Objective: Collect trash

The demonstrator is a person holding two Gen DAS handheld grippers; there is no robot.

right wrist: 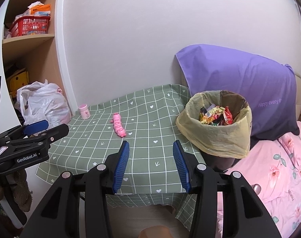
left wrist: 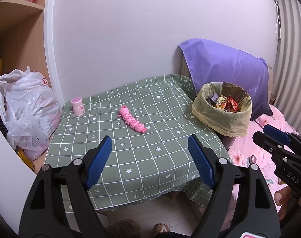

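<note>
Both grippers hover over the table's (right wrist: 103,138) near edge: left gripper (left wrist: 149,148) wide open, empty; right gripper (right wrist: 151,152) open, empty. Wrappers (right wrist: 216,115), apparently snack packets, fill the lined bin (right wrist: 214,136) at the right corner.

Green checked table (left wrist: 150,158): pink toy (left wrist: 132,121) laid at centre; pink jar (left wrist: 78,106) stood far left; lined bin (left wrist: 222,109), filled with wrappers (left wrist: 224,103), set at right edge. Left gripper (left wrist: 149,149) held spread and empty, near.
</note>
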